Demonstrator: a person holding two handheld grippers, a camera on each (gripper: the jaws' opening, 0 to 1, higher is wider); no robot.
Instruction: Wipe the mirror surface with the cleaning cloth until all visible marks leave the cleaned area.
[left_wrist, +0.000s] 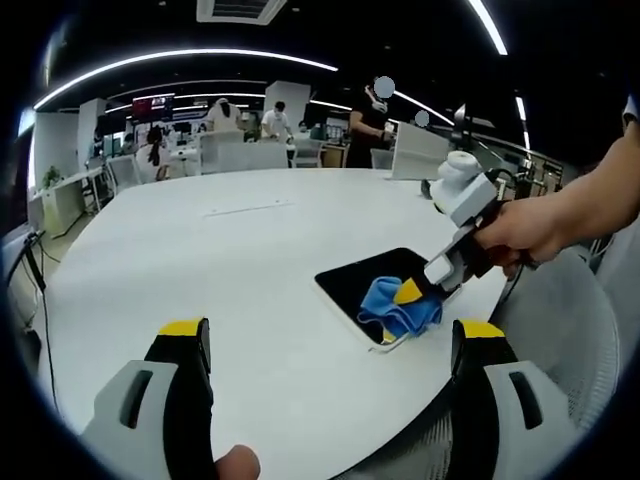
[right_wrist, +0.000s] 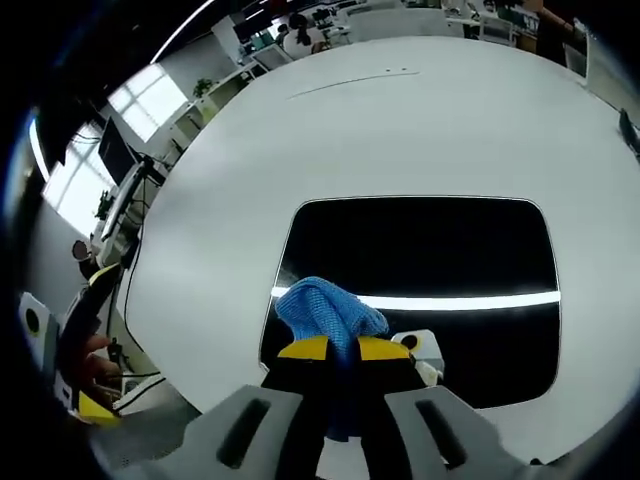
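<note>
1. Right tongs (right_wrist: 342, 350), grey with yellow tips, are clenched on the crumpled blue cleaning cloth (right_wrist: 328, 312), jaws pinched close with the fabric bunched between them.
2. The cloth sits pressed on the dark rectangular mirror with rounded corners (right_wrist: 430, 250), near the edge closest to the right gripper view's camera; a bright strip of ceiling light reflects across the glass just beside it.
3. From the left gripper view, there's the mirror (left_wrist: 360, 282) lying flat on the big white round table (left_wrist: 200, 260), near its right-hand edge, with the blue cloth (left_wrist: 398, 308) on the mirror's near corner.
4. A person's hand (left_wrist: 535, 230) holds the right tongs (left_wrist: 410, 293) angled down onto that cloth.
5. Left tongs (left_wrist: 325, 335) are released: jaws spread wide apart, nothing between them, hanging above bare table well apart from the mirror.
6. Across the table, a white device (left_wrist: 455, 175) stands near the far edge; people and desks sit in the dim office behind.
</note>
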